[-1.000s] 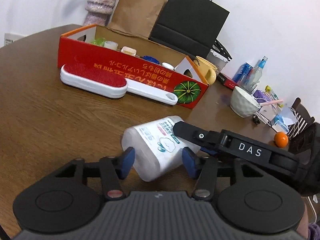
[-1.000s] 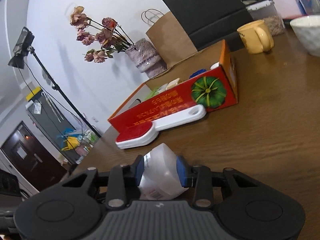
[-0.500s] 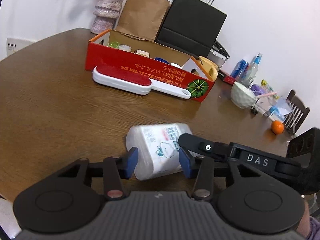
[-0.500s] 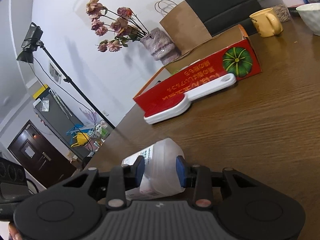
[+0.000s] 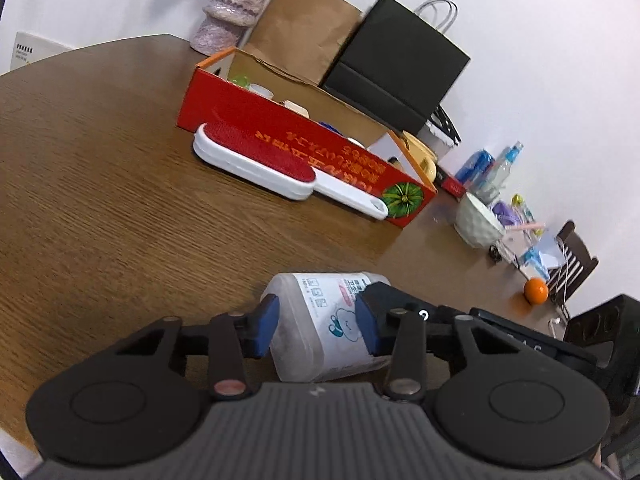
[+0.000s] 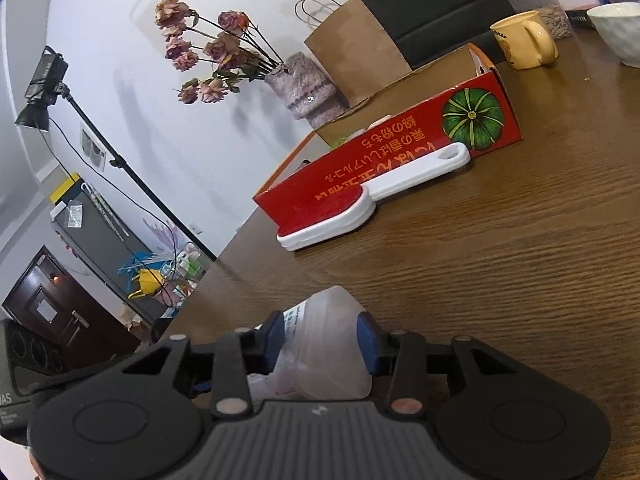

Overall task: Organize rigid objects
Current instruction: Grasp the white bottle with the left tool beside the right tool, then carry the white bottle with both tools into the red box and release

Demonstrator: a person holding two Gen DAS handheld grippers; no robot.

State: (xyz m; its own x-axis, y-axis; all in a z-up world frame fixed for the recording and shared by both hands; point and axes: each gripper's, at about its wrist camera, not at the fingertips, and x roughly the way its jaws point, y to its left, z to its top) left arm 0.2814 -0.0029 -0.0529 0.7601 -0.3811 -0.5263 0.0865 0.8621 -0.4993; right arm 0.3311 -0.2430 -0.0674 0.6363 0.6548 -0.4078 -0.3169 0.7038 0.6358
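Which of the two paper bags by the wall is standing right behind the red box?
The brown paper bag rises directly behind the red box; the black bag stands beside it, toward the box's pumpkin end.

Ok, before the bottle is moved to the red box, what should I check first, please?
1. Left gripper around bottle: ok, jaws closing on it.
2. Right gripper hold firm: cannot tell, jaws opening, bottle between them.
3. Red box top open: ok.
4. Room in box: cannot tell.
5. Lint brush away from box: not ok, lies against its front.
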